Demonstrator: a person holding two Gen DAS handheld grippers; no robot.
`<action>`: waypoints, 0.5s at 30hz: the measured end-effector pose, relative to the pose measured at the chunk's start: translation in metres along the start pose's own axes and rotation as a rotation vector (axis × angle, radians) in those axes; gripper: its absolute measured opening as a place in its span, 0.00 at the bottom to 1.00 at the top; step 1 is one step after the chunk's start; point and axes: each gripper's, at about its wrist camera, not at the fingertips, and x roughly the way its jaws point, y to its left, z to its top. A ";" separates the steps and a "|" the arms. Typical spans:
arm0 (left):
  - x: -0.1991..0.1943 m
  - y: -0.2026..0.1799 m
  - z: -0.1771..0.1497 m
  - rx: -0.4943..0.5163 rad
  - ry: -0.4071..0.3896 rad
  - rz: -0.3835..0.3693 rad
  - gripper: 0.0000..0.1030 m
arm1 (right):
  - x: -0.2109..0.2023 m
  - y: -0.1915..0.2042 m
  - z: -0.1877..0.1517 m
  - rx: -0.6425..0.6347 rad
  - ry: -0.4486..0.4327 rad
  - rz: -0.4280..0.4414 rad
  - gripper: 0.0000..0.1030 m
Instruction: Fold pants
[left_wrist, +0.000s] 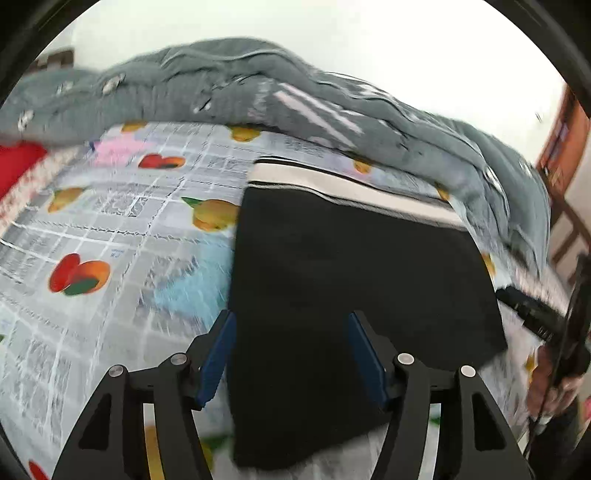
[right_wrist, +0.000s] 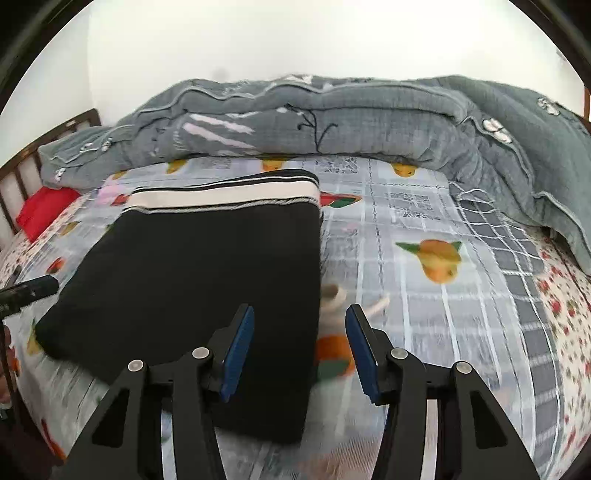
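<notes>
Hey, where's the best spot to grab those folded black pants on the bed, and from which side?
Grip the folded black pants at the near right corner, coming in low from the near edge. There the stacked layers end in a clean edge close to the right gripper, while the striped waistband lies farthest away.

One pair of folded black pants (right_wrist: 192, 280) with a cream waistband, ahead of the jaws, one rumpled grey quilt (right_wrist: 332, 118) beyond it, one fruit-print bedsheet (right_wrist: 424, 229) beneath, one red cushion (right_wrist: 44, 210) far left, two grippers, left gripper (left_wrist: 291, 354), right gripper (right_wrist: 299, 350).
</notes>
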 end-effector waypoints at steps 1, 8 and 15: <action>0.010 0.007 0.009 -0.013 0.016 -0.011 0.62 | 0.008 -0.003 0.005 0.015 0.014 0.006 0.49; 0.076 0.027 0.031 -0.023 0.145 -0.107 0.58 | 0.049 -0.017 0.028 0.130 0.051 0.118 0.45; 0.089 0.043 0.049 -0.080 0.143 -0.176 0.39 | 0.062 0.010 0.041 0.095 0.040 0.084 0.31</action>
